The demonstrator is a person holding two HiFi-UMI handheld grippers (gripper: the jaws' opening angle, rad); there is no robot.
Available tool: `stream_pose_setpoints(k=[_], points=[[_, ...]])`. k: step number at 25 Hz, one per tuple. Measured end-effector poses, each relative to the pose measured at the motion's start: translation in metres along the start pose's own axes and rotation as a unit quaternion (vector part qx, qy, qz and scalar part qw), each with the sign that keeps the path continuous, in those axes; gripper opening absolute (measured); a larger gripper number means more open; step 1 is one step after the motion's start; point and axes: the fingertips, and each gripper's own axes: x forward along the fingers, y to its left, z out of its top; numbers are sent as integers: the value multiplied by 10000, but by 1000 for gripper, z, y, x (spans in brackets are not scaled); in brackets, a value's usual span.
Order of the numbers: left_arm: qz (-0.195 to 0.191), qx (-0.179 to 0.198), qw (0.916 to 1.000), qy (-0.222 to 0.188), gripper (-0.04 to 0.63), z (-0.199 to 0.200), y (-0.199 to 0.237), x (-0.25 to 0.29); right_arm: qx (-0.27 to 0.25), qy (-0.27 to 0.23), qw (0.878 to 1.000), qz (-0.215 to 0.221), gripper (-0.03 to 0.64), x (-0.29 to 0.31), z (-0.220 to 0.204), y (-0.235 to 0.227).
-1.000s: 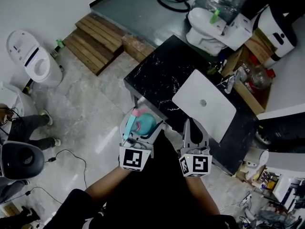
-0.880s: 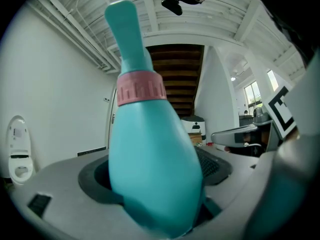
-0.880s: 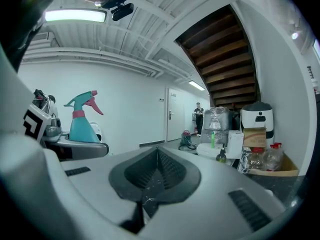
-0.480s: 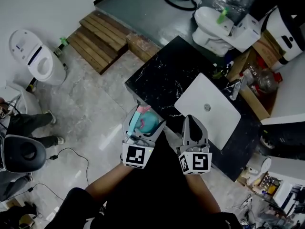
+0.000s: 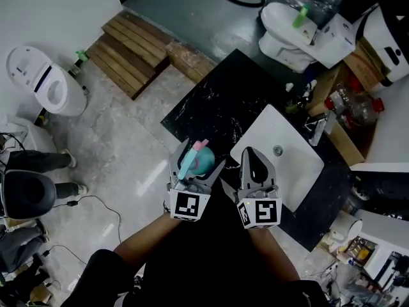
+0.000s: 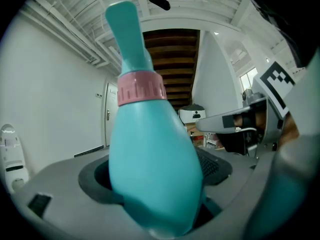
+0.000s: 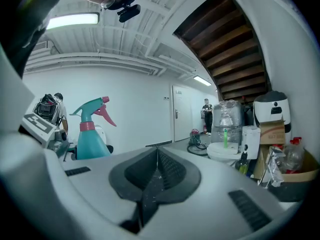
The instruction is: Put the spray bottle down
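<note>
One spray bottle [image 5: 199, 164], two grippers, left gripper [image 5: 195, 171] and right gripper [image 5: 254, 153], one black counter [image 5: 211, 107], one white sink [image 5: 293, 171].

Left hand-held gripper [image 5: 197, 166] clamps spray bottle [image 6: 150, 174]; right hand-held gripper [image 5: 250, 157] closed

place: workshop-like lab | cues: wooden pallet [image 5: 131, 53]; black stone bench [image 5: 214, 104]; water dispenser [image 5: 300, 34]; cluttered cardboard box [image 5: 348, 104]

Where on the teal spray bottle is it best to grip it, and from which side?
Probably on the wide lower body of the spray bottle, below the pink collar, where the left gripper is shut on it. Come from the side opposite the pink trigger, jaws across the belly: the body swells there, while the neck is thin and the head juts out.
</note>
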Motion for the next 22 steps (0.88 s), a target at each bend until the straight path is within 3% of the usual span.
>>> stream_pose_setpoints(k=[7, 14, 22], points=[[92, -172, 9997, 160, 440, -25, 11, 41, -310, -55, 9995, 86, 17, 36, -15, -8], [80, 175, 9993, 321, 440, -55, 4, 74, -439, 138, 9985, 307, 17, 63, -40, -24], [-86, 183, 9979, 619, 440, -94, 0, 100, -379, 418, 9977, 374, 17, 82, -69, -40]])
